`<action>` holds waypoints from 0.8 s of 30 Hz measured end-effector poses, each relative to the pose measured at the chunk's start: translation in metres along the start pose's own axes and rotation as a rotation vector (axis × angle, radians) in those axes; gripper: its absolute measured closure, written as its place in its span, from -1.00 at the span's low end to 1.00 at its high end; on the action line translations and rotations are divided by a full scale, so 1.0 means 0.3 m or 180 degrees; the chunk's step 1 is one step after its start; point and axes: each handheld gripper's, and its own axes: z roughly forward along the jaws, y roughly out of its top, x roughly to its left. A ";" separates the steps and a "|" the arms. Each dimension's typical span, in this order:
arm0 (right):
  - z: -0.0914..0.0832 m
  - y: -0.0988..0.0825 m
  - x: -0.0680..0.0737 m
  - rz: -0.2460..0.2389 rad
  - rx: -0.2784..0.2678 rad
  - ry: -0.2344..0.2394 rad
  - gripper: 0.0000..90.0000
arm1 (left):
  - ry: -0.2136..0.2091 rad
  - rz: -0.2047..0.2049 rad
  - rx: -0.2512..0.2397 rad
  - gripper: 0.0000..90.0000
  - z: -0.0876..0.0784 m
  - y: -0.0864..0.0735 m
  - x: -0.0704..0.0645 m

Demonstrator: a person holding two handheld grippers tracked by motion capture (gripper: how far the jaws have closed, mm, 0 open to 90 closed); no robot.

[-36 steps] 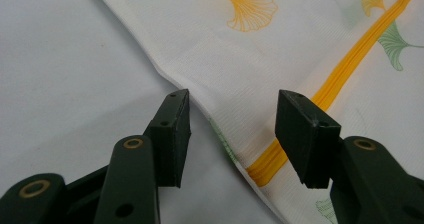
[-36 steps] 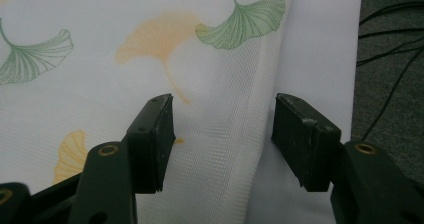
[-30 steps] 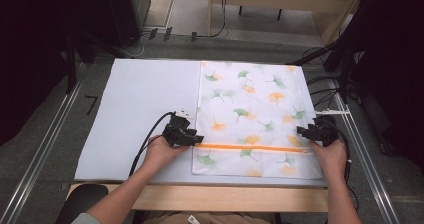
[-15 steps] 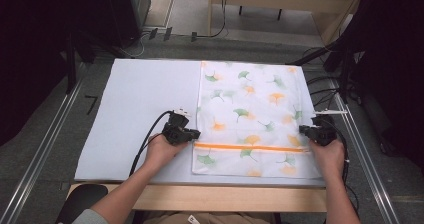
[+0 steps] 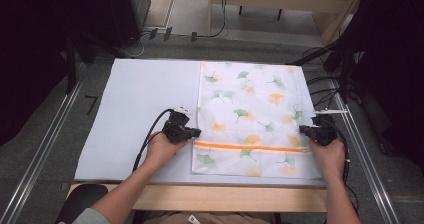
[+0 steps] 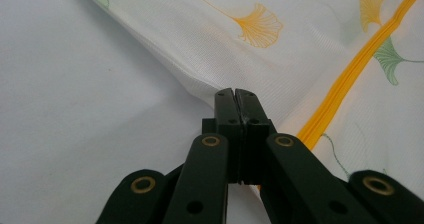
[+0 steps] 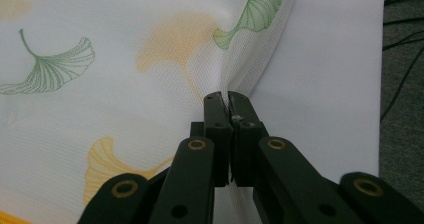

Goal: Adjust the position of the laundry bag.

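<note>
So the big thing here is the pale blue-grey mat (image 5: pixel 135 114) covering the table, smooth and matte. On its right half lies a white mesh laundry bag (image 5: pixel 250 109), a flat rectangle printed with green and orange ginkgo leaves, reaching from the mat's far edge nearly to its near edge. An orange zipper (image 5: pixel 250 147) runs straight across it close to the near end.

The left gripper (image 5: pixel 192 132) sits at the bag's left edge just above the zipper, and the right gripper (image 5: pixel 304 129) at the bag's right edge at about the same level. Both have just finished closing: in the gripper views each pair of black jaws is pinched tight on the bag's hemmed side edge, with the fabric puckering up into the pinch.

My guess is that the near end gets lifted and folded next. To do that cleanly, I'd raise both hands together and at matching height, keeping the mesh lightly taut between them so the zipper line stays straight. The mesh looks thin and floppy, so a lopsided pull would probably skew or bunch it.
</note>
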 end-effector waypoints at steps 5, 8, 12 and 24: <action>0.000 0.001 0.000 0.0026 0.0007 0.0050 1.00 | 0.0025 -0.0026 0.0010 1.00 -0.006 -0.002 0.008; 0.004 0.008 0.006 0.0036 0.0028 0.0078 1.00 | 0.0014 -0.0085 0.0009 1.00 -0.015 -0.010 0.021; 0.015 0.023 0.025 -0.0016 0.0062 0.0123 1.00 | -0.0006 -0.0156 0.0009 1.00 -0.031 -0.018 0.037; 0.048 0.074 0.113 -0.0225 0.0155 0.0296 1.00 | 0.0055 -0.0438 -0.0065 1.00 -0.125 -0.070 0.113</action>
